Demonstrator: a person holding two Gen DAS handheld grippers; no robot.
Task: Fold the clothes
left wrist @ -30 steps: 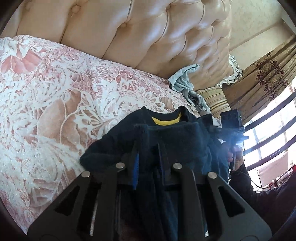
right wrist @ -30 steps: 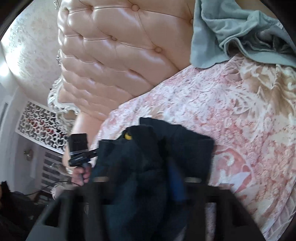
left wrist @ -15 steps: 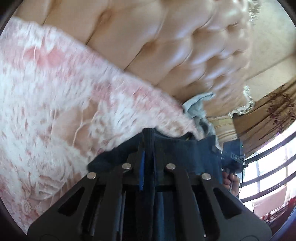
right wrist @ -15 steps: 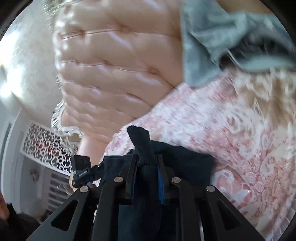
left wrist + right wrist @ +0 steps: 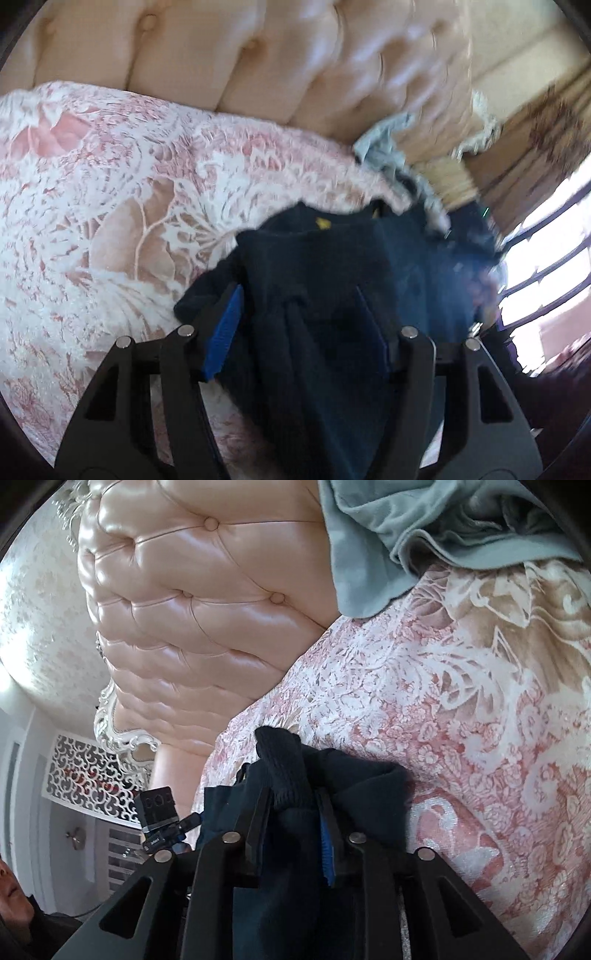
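Navy garment (image 5: 325, 266), knit, yellow mark at the neckline, lies bunched on the bed (image 5: 110, 206) near the tufted headboard (image 5: 192, 602). Left gripper (image 5: 299, 306): jaws have just been opening and now stand spread, with the cloth lying loose between the blue pads (image 5: 223, 332). Right gripper (image 5: 291, 794): jaws have also just been opening, but a ribbed fold of the garment remains pinched between them and sticks up past the tips. Bedspread is pink-and-white floral. A grey-green cloth (image 5: 388, 535) is heaped against the headboard, well apart from the navy piece. Curtains (image 5: 546, 129) and a barred window (image 5: 546, 266) sit at the left view's right edge.
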